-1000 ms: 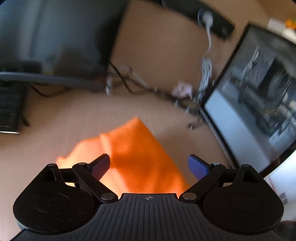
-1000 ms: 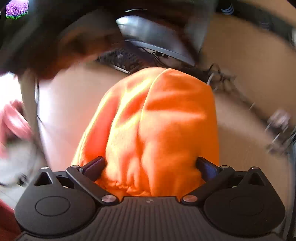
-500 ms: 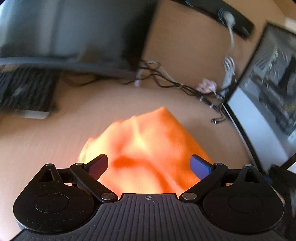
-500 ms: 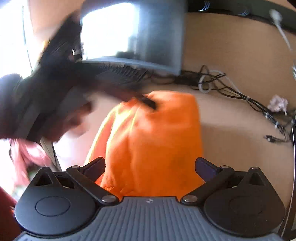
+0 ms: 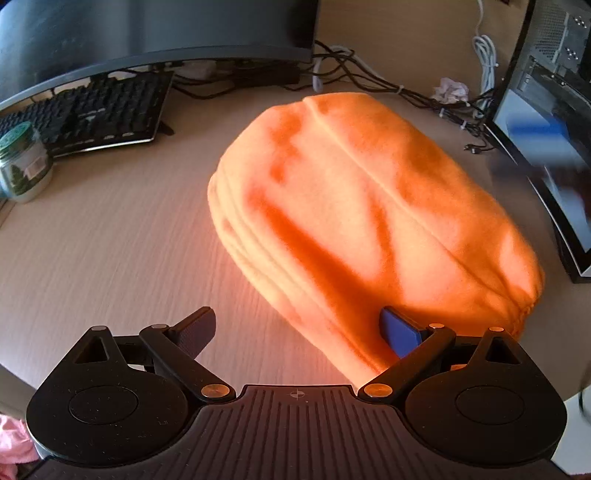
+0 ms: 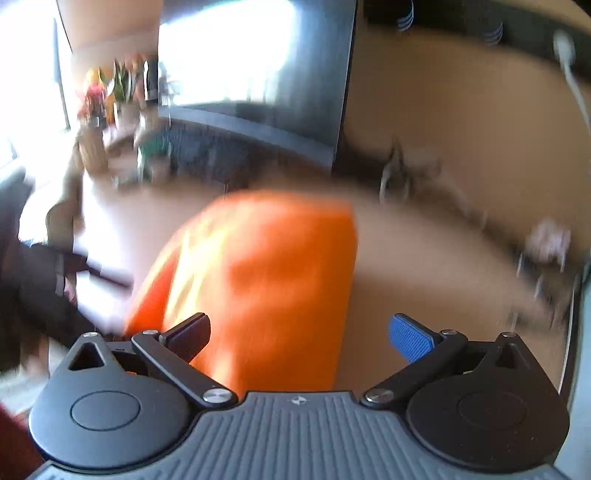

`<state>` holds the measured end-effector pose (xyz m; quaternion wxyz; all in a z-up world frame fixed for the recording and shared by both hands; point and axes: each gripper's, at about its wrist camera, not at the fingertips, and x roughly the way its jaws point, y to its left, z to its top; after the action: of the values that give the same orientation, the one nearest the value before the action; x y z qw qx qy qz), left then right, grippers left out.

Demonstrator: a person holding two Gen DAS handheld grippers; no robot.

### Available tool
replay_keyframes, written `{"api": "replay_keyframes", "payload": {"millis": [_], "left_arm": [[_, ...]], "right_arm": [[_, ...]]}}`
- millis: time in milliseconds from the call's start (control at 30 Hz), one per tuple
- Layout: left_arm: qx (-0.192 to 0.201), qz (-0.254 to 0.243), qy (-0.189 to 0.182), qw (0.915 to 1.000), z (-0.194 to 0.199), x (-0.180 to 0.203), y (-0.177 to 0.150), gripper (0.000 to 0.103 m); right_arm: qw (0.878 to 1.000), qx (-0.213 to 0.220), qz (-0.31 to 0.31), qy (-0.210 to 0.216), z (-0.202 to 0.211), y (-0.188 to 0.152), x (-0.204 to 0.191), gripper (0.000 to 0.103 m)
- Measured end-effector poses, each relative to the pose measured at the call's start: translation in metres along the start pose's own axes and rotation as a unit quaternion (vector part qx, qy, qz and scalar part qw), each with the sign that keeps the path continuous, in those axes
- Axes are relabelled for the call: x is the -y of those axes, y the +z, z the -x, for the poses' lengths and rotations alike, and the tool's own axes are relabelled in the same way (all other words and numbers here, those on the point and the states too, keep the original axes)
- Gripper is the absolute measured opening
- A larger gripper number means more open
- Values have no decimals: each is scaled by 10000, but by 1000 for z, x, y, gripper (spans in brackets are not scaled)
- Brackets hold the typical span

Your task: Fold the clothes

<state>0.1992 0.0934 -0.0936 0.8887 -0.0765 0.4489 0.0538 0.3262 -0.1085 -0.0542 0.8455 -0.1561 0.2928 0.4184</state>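
- Lying folded on the counter (image 5: 92, 221): orange cloth (image 5: 362, 206), stacked layers showing along its left edge, seam running down the top.
- Left gripper (image 5: 299, 328) spread wide, holding nothing; its right blue pad sits against the cloth's near edge, left pad over bare counter.
- Right gripper (image 6: 299, 332) also wide and empty; cloth (image 6: 266, 280) lies between the fingers toward the left one, view heavily blurred, contact unclear.
- Keyboard (image 5: 92, 114) and monitor (image 5: 147, 33) behind the cloth, left of it.
- Jar (image 5: 24, 162) with green lid near the keyboard's left end.
- Cables (image 5: 388, 81) behind the cloth; second screen (image 5: 546, 122) at right.
- Pink fabric (image 5: 11, 443) at bottom-left corner.
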Motion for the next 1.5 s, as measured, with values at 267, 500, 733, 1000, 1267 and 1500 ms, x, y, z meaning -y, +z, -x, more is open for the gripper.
{"api": "replay_keyframes", "payload": {"millis": [267,500,733,1000,1267,1500], "left_arm": [[9,-200,232,9995,4,1,-6,99],[-50,-156,242,9996,3,-1,-8,99],[-35,-143,232,9996,2,0,-9,99],[-70,-62,276,9996,0,-2,-10,99],[-31,-261,571,9980,0,-2,-6,100],[351,-43,622,9974,21,-11,0,99]], "right_arm": [[9959,-637,-253,-582,-114,58,2,103],[9958,-683,39,-605,-115,50,-10,103],[9812,-840,-1609,662,-44,1,26,103],[9358,-1210,-3014,1373,-20,-69,21,103],[9441,-409,-2765,1747,1,-36,9,103],[9832,-1122,-1438,106,-37,-60,-22,102]]}}
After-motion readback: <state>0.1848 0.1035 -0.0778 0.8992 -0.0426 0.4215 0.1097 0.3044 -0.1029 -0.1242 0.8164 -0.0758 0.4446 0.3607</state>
